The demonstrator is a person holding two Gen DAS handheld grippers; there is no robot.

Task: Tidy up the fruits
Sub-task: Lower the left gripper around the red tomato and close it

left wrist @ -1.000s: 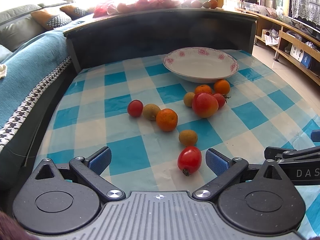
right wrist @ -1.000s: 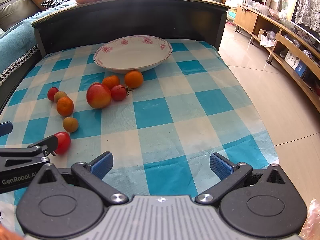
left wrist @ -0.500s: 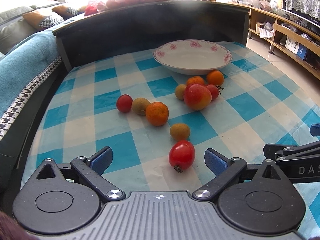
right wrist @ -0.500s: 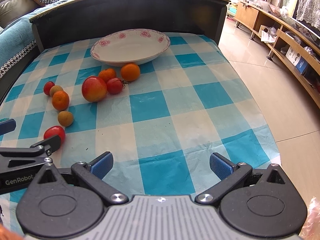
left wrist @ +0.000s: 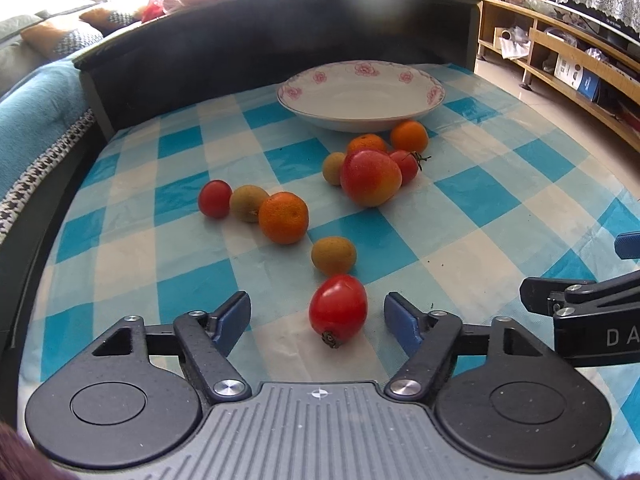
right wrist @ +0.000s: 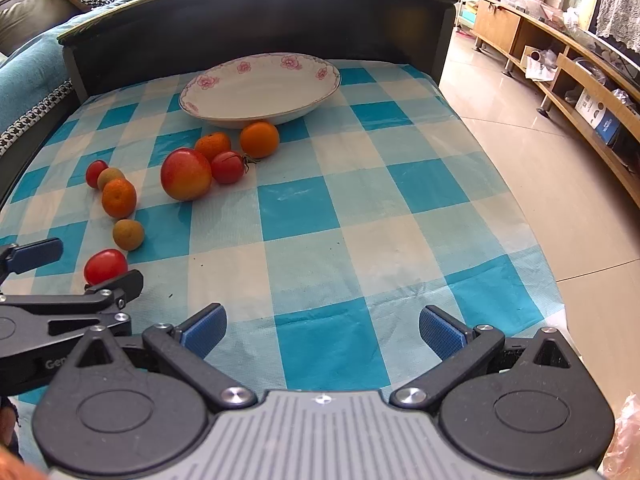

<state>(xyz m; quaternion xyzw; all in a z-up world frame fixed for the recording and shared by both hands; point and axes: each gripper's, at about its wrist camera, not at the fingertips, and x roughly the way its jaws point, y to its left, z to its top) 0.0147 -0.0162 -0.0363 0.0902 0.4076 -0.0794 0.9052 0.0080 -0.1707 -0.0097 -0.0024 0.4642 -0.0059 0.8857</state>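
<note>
Blue-and-white checked tablecloth (left wrist: pixel 132 256) is seen under scattered fruit. Left gripper (left wrist: pixel 318 316) is spread around the smooth oval red tomato (left wrist: pixel 338 310), not touching; soft, slippery, best pinched gently across its middle. Right gripper (right wrist: pixel 322 334) is spread, empty.

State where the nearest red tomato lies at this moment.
In the left wrist view, the red tomato lies on the checked cloth between the open left gripper fingers, just before a small brown fruit.
</note>
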